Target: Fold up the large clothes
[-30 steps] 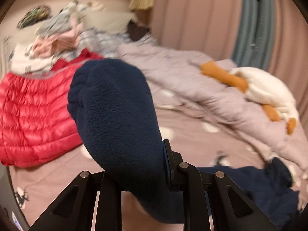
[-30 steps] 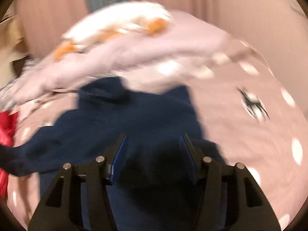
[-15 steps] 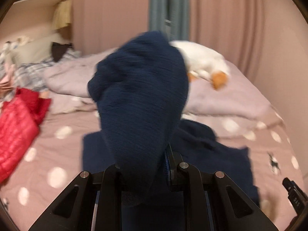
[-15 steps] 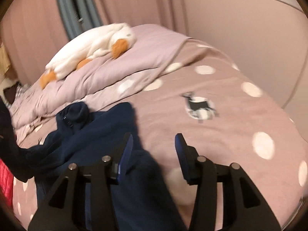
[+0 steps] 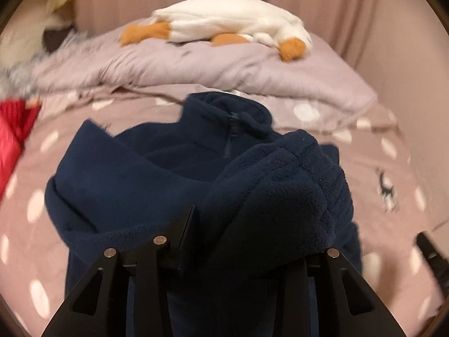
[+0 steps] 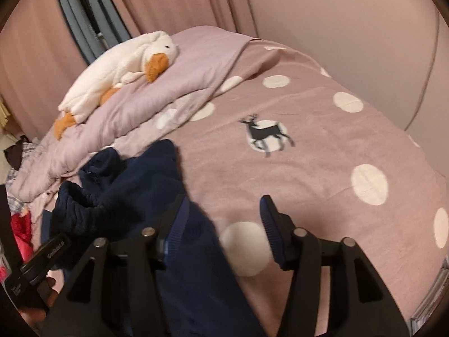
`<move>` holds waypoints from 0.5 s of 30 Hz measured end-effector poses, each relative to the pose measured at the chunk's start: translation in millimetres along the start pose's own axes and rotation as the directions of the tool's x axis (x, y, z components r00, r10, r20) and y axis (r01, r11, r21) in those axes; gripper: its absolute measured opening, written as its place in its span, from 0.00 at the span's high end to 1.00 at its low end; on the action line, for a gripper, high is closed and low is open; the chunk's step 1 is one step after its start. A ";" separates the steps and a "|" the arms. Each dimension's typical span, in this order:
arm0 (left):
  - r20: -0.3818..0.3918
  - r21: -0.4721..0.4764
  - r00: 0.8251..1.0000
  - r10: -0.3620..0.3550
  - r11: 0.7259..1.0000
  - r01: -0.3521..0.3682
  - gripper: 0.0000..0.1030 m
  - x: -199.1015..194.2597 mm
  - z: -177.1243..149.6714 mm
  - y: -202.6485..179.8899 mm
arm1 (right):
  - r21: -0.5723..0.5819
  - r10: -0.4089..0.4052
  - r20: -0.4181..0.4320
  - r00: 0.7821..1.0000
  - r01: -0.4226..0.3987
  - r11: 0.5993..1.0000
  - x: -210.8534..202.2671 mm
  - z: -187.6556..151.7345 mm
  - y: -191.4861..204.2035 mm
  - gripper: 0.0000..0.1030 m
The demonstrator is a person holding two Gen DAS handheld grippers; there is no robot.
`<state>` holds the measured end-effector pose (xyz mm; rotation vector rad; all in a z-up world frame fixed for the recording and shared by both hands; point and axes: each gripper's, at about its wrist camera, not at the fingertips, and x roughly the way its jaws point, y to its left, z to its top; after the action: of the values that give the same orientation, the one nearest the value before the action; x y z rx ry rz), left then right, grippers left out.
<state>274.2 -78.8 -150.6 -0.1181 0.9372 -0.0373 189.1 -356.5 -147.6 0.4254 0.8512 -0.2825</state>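
Bed sheet point(image 6: 308, 168): one under my rig, pink, white-dotted.
Quilt point(image 5: 196, 64): one, bunched at the far side.
Fleece point(image 5: 157, 163): one, navy, on the sheet.
Goose toy point(image 5: 233, 19): one, on the quilt.
Left gripper point(image 5: 247, 224): I have it clamping the fleece sleeve.
Right gripper point(image 6: 221, 219): fingers spread wide, empty.

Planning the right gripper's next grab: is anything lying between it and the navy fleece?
Nothing visible. The open right gripper hovers at the navy fleece's edge, its left finger already over the fabric, with only bare dotted bedsheet under the other. The plush goose lies farther back, on the quilt.
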 end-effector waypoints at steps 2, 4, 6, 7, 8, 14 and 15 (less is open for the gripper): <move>0.004 -0.051 1.000 -0.007 0.999 0.008 0.58 -11.9 0.3 14.8 | -0.019 0.041 0.001 0.999 -0.041 0.999 1.7 -1.4 17.6 0.35; 0.029 -0.072 0.999 -0.015 0.997 0.017 0.54 -25.2 1.0 23.3 | -0.040 0.073 0.002 0.997 -0.073 0.997 4.9 -2.8 34.5 0.28; 0.089 -0.107 0.995 -0.034 0.993 0.043 0.48 -44.5 -2.3 41.1 | -0.066 0.122 -0.004 0.993 -0.122 0.990 10.3 -4.1 56.1 0.22; 0.116 -0.119 0.993 -0.032 0.992 0.046 0.40 -49.8 -2.9 44.4 | -0.069 0.154 -0.018 0.988 -0.155 0.986 14.3 -4.7 65.9 0.22; 0.145 -0.125 0.989 -0.027 0.991 0.045 0.33 -56.3 -3.1 46.0 | -0.065 0.184 -0.033 0.982 -0.186 0.980 17.9 -5.0 72.7 0.22; 0.203 -0.032 0.969 -0.138 0.989 0.148 0.30 -74.1 -0.8 37.9 | -0.077 0.235 -0.065 0.970 -0.240 0.968 22.3 -14.4 101.0 0.22; 0.211 -0.053 0.968 -0.133 0.988 0.147 0.30 -75.9 -0.7 42.2 | -0.078 0.233 -0.065 0.970 -0.238 0.968 21.7 -14.8 102.0 0.22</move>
<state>227.9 -30.6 -95.1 -0.2473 0.7209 -0.1217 234.2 -261.4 -147.7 0.4517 0.8544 -0.0142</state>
